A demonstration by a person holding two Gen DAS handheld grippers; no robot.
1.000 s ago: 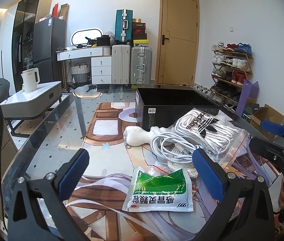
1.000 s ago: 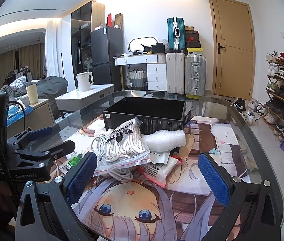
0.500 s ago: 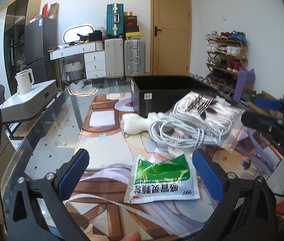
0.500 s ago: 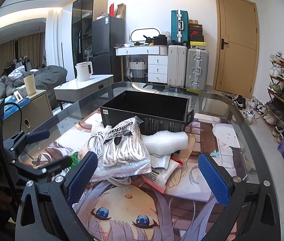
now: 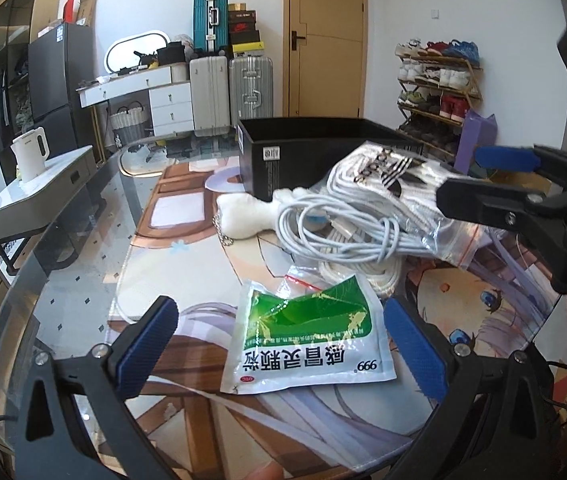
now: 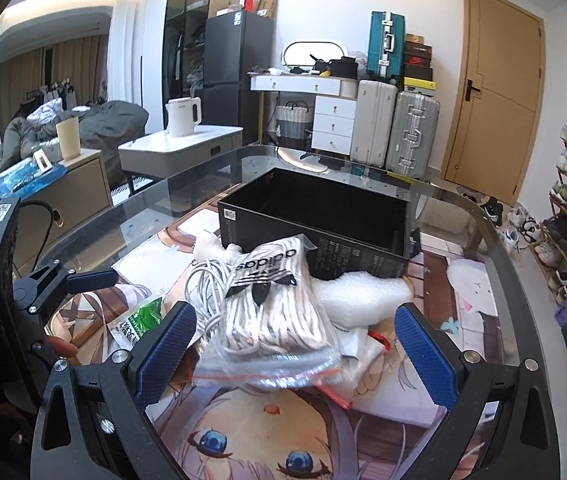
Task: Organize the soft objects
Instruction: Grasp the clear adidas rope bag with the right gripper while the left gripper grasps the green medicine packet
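Your left gripper (image 5: 279,340) was held with its fingers (image 5: 145,342) spread wide and nothing between them, poised low over the green-and-white sachet (image 5: 309,342) that lay flat on the glass desk (image 5: 67,280). Your right gripper (image 6: 297,352) likewise had its fingers (image 6: 423,354) parted and empty, with the zip bag of white laces (image 6: 273,312) lying just ahead of them on top of the pile. Under and beside that bag you had a coil of white cable (image 5: 335,224), a white plush piece (image 5: 243,212) and a roll of white foam wrap (image 6: 363,292), all heaped against the near wall of the open black box (image 6: 323,216). The box itself held nothing visible. The sachet sat apart from the heap, nearer your left gripper. A printed anime mat (image 6: 267,432) lay under the pile.
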